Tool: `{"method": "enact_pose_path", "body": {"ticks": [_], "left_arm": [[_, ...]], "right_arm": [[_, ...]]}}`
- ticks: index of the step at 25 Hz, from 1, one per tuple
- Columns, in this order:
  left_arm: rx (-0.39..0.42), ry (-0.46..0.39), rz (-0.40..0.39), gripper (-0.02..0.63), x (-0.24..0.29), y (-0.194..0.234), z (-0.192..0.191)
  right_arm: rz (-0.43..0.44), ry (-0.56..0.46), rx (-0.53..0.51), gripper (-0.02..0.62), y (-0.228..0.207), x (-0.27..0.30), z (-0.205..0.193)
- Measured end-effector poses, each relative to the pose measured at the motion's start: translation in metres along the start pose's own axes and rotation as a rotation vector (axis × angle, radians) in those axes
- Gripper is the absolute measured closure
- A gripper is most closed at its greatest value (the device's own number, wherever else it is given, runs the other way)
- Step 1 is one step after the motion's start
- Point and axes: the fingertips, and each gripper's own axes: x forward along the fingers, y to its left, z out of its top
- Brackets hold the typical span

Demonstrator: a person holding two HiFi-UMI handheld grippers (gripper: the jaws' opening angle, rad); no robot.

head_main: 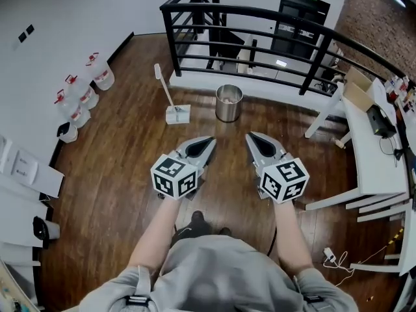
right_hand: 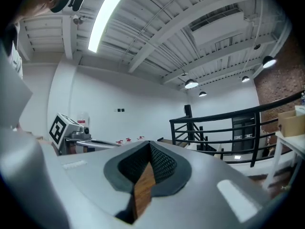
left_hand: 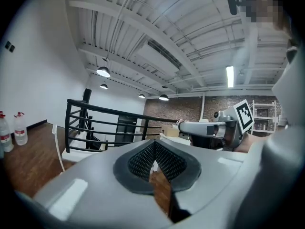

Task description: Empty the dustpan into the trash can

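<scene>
Forearms (head_main: 156,233) of the person extend low in view, one claw each. Left claw (head_main: 209,139) clenched, nothing in it. Right claw (head_main: 250,136) likewise clenched, empty. Long-handled dustpan (head_main: 177,114) stands on the wooden floor (head_main: 117,174) near its far edge, by the black railing (head_main: 173,44), just beside the steel trash can (head_main: 229,112) and well apart from both claws. Judged: task not begun; pickup, carry and tipping remain. Can holds some pale litter. Dustpan's load too small to tell.

Bright, even light from ceiling tubes (right_hand: 107,18) and pendant lamps (left_hand: 103,71); everything sharp, fisheye bending at edges, dark corners in gripper views.
</scene>
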Motion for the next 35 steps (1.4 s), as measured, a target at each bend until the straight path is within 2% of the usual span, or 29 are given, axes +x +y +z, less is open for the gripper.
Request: {"method": "enact_pose_path", "body": {"ticks": [6, 14, 19, 23, 29, 35], "left_arm": [[0.010, -0.001, -0.024, 0.601, 0.076, 0.053, 0.010], [0.035, 0.014, -0.050, 0.601, 0.191, 0.162, 0.041], [0.017, 0.019, -0.059, 0.601, 0.246, 0.221, 0.061], [0.022, 0.022, -0.057, 0.601, 0.278, 0.247, 0.076], [0.008, 0.001, 0.033, 0.601, 0.329, 0.300, 0.091], [0.015, -0.033, 0.206, 0.601, 0.397, 0.362, 0.118]], "right_arm": [[-0.005, 0.019, -0.012, 0.595, -0.063, 0.061, 0.002], [-0.059, 0.056, -0.018, 0.595, -0.166, 0.180, 0.026], [-0.067, 0.033, -0.002, 0.595, -0.213, 0.247, 0.046], [-0.050, 0.035, 0.012, 0.595, -0.239, 0.283, 0.052], [0.049, 0.046, 0.008, 0.595, -0.290, 0.351, 0.058], [0.219, 0.056, -0.059, 0.595, -0.351, 0.432, 0.082]]}}
